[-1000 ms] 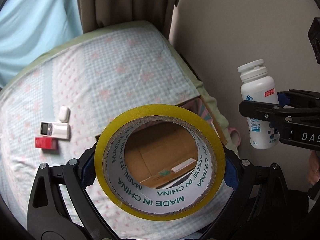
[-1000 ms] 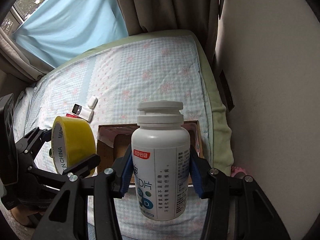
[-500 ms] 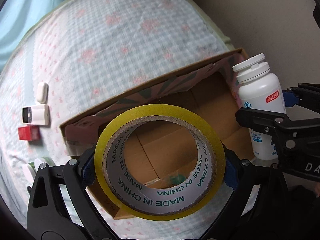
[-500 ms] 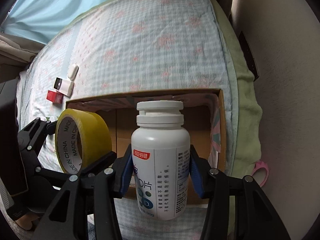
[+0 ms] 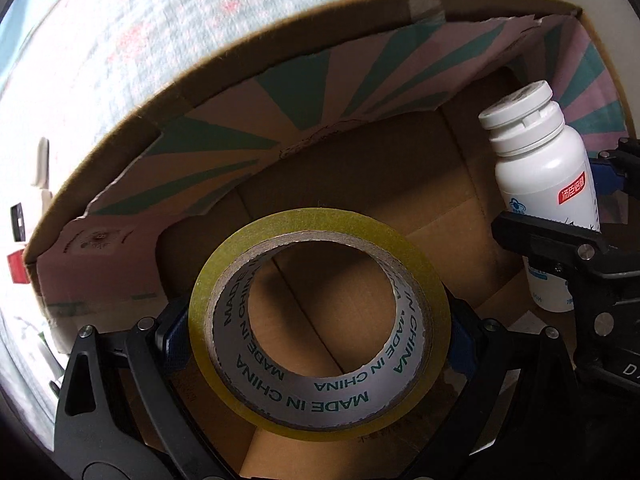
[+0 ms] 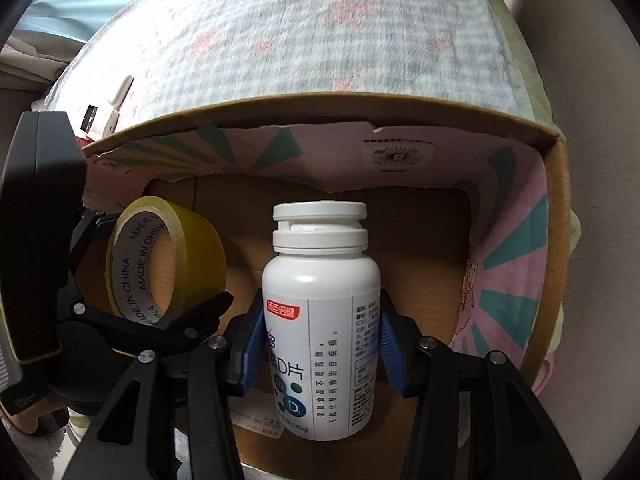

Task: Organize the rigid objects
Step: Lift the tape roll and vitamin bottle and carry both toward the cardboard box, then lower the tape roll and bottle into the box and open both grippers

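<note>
Both grippers lowered tape, bottle into box.

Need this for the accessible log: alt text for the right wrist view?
The right gripper holds an upright white pill bottle over an open cardboard box on a bed; beside it the left gripper holds a yellow tape roll.

- Soft daylight fills both views, brightest on the bedspread far ahead of each hand-held gripper.
- The floor of the cardboard box lies in shade, its far wall casting a dim band.
- A small glare spot sits on the shoulder of the white bottle.
- Motion blur smears the bedspread pattern and the small items at the left edge.
- Fisheye bending curves the box rim; the corners go black.
</note>
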A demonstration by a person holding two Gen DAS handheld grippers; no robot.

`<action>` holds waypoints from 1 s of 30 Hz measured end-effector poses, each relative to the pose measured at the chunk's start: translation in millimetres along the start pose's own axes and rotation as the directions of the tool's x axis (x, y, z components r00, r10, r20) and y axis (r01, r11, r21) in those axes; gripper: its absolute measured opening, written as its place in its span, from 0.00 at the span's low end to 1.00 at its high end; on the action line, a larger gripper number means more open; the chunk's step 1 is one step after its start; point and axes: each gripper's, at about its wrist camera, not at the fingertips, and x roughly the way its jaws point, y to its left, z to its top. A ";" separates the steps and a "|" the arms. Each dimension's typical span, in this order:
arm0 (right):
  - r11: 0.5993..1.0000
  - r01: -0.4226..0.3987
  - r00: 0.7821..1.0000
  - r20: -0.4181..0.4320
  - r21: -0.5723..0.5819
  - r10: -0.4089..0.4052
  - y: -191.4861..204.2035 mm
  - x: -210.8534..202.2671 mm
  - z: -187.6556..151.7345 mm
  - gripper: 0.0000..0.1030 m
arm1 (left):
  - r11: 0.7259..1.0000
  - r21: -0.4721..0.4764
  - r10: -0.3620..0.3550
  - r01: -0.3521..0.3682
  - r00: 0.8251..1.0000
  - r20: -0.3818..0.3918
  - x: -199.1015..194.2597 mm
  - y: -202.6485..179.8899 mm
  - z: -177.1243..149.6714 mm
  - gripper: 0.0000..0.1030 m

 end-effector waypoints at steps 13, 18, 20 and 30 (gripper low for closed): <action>0.996 -0.085 0.996 -0.008 -0.012 0.085 8.8 6.9 4.0 0.92 | 0.996 0.081 0.039 -0.044 0.997 0.061 -15.3 3.2 -10.0 1.00; 0.998 -0.061 0.995 0.076 -0.026 0.063 16.8 -0.3 -2.3 1.00 | 0.996 0.085 0.026 -0.031 0.998 0.056 -19.2 9.3 -14.8 1.00; 0.998 -0.062 0.995 0.074 -0.010 0.062 15.8 -0.7 -5.1 1.00 | 0.996 0.086 0.031 -0.037 0.997 0.065 -23.5 9.3 -17.0 1.00; 0.998 -0.046 0.995 0.090 0.031 0.043 5.8 -20.5 -30.3 1.00 | 0.994 0.106 0.025 -0.036 0.995 0.101 -60.0 2.8 -30.4 1.00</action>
